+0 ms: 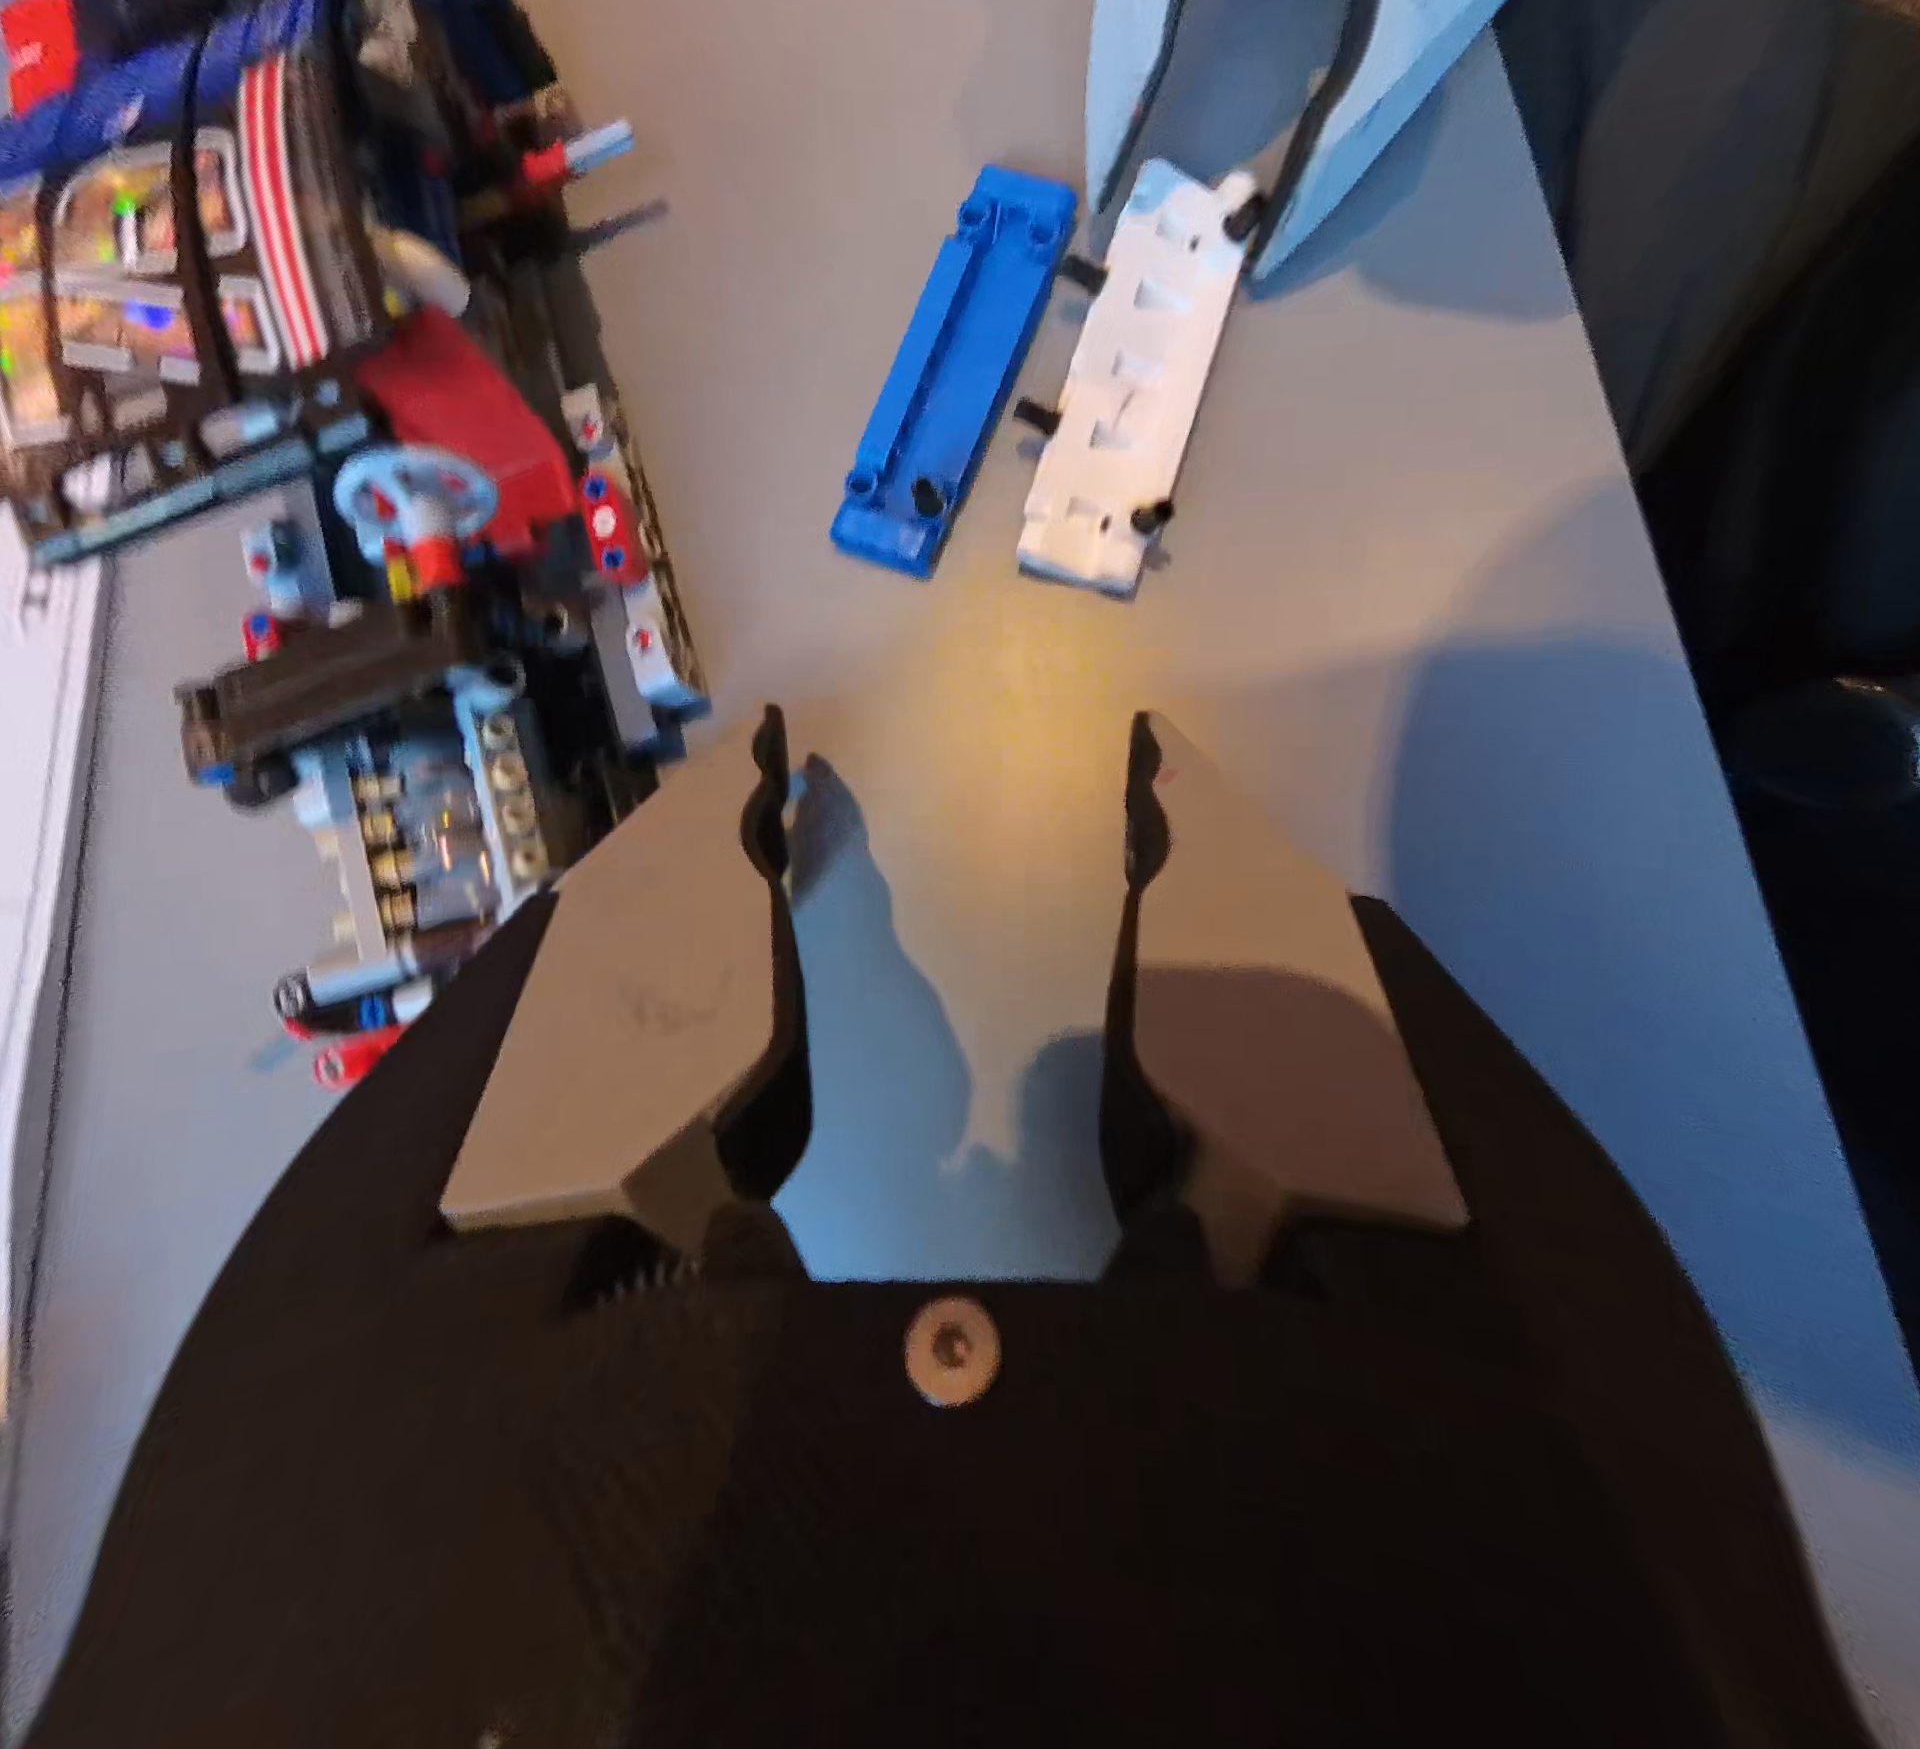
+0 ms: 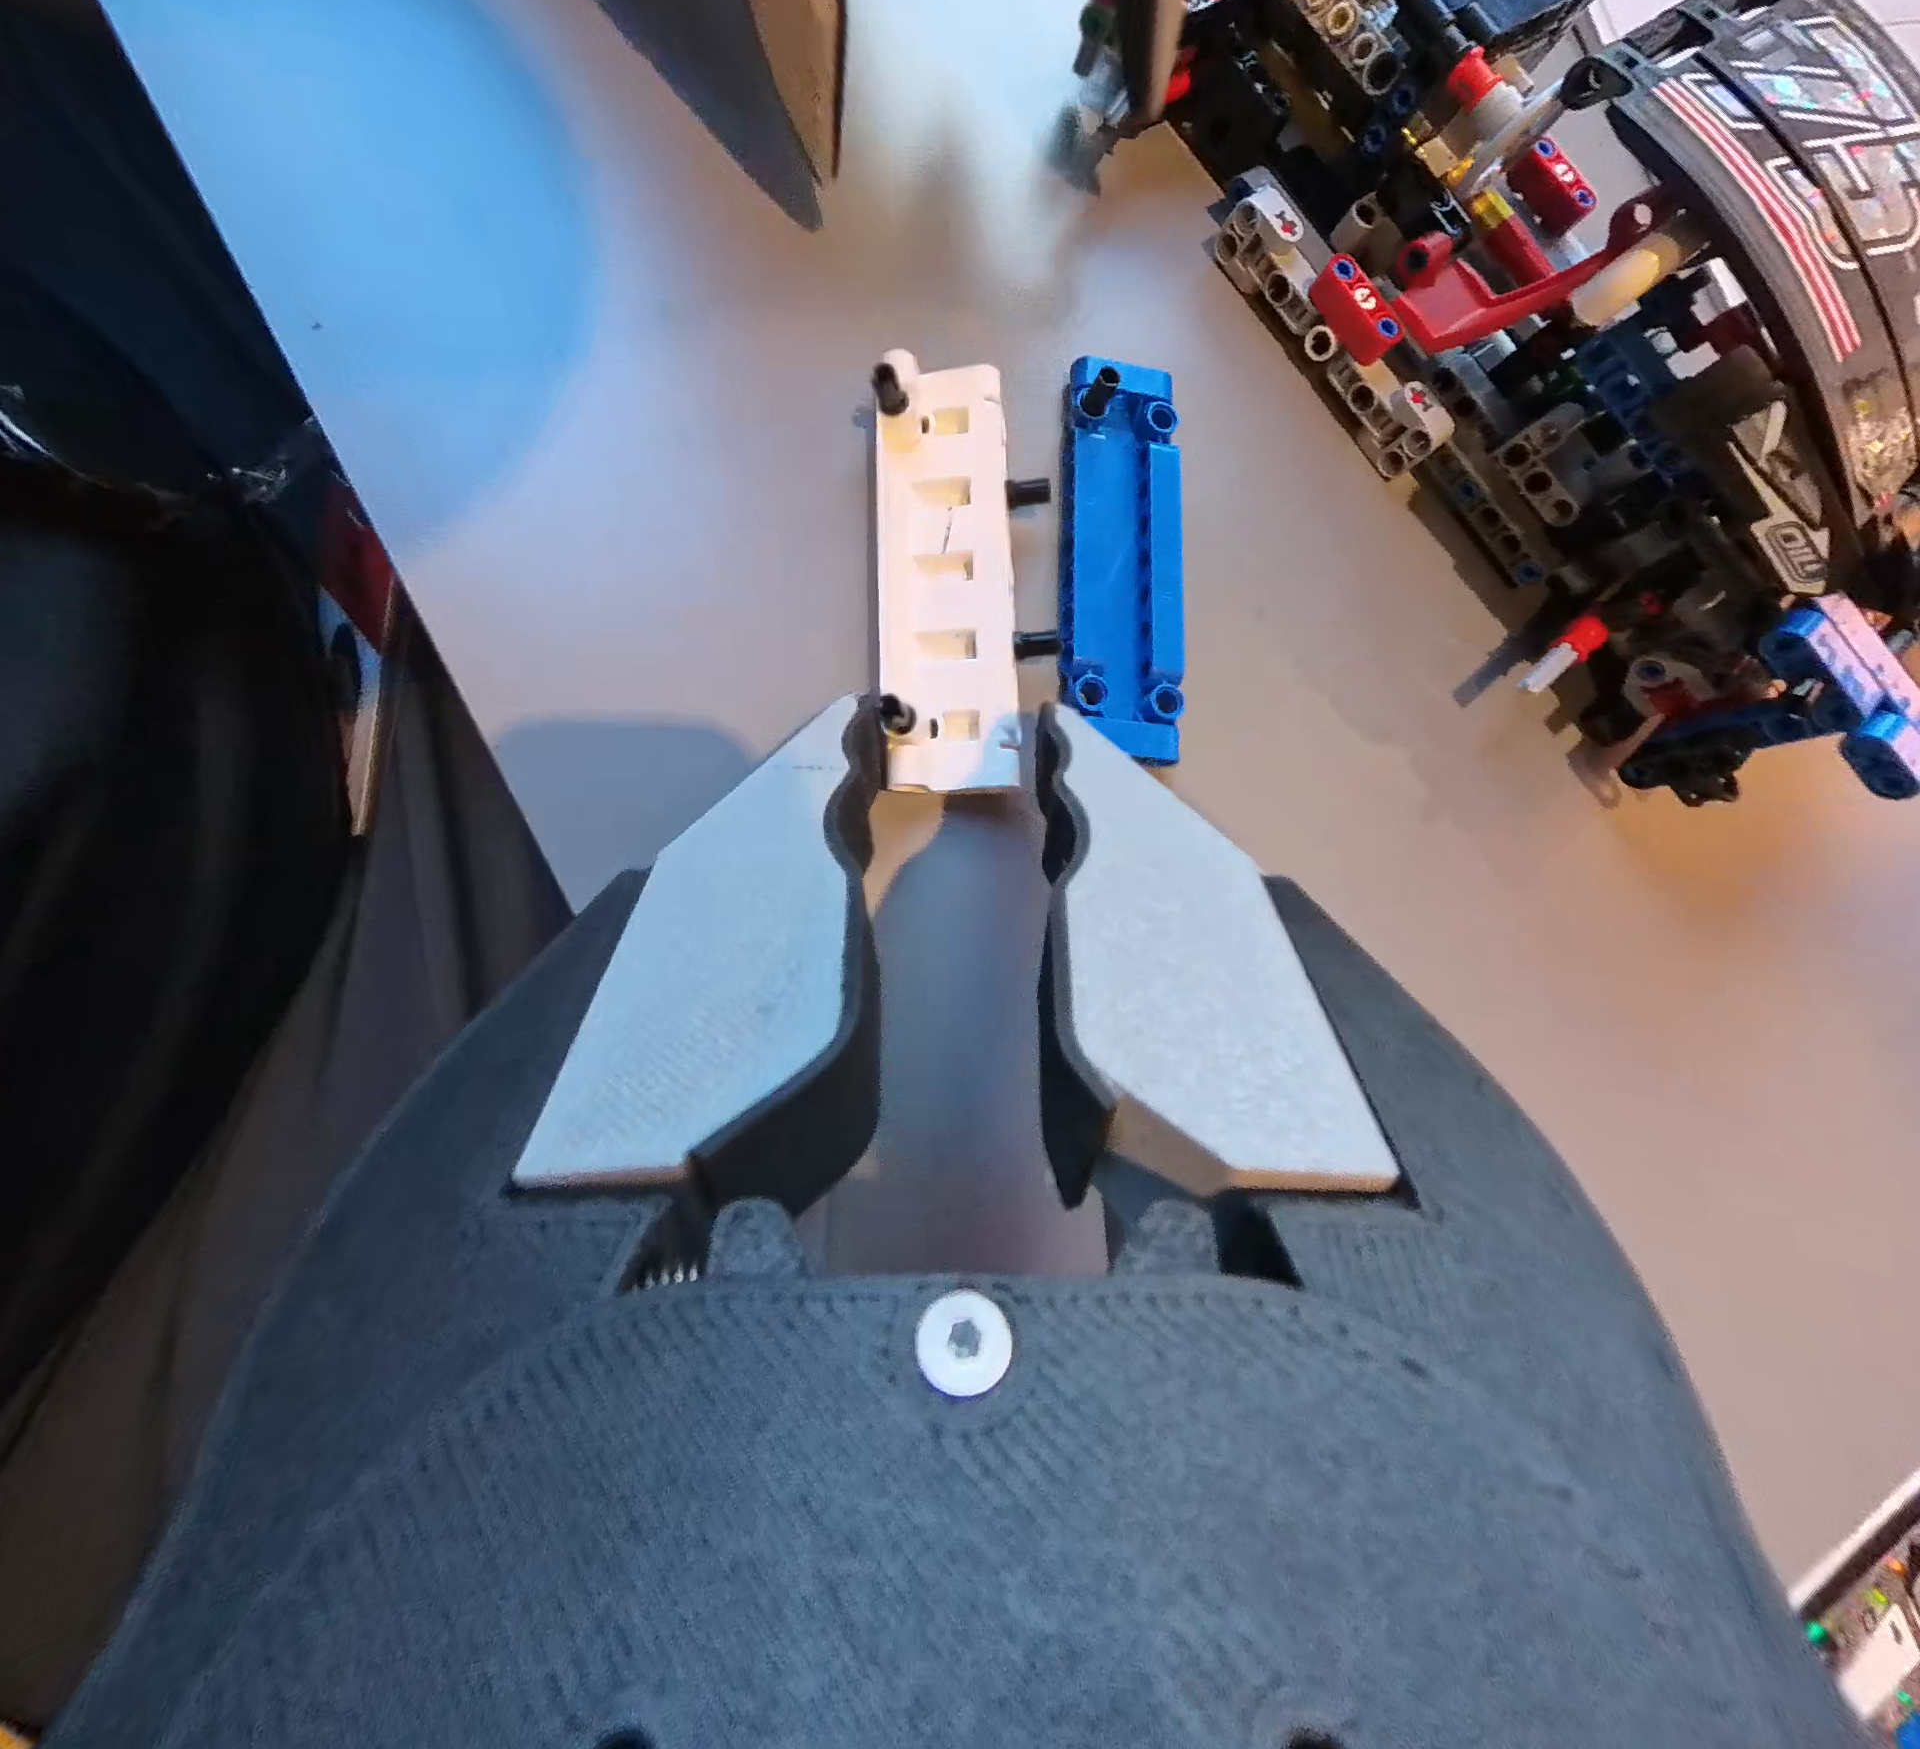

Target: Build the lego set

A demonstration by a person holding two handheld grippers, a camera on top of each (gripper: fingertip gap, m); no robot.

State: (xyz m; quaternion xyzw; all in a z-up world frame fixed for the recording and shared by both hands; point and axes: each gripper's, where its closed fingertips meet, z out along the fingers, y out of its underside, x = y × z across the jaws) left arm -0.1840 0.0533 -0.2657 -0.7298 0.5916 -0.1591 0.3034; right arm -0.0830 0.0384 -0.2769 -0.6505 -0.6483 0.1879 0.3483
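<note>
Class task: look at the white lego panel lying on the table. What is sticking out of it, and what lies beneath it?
Black pins protrude from the white panel, on its upper face and toward the blue panel. Beneath it only table shows; its underside is hidden.

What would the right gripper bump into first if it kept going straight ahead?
The white panel: its near end already sits between the open jaws of the right gripper. Whether they touch it is unclear.
</note>
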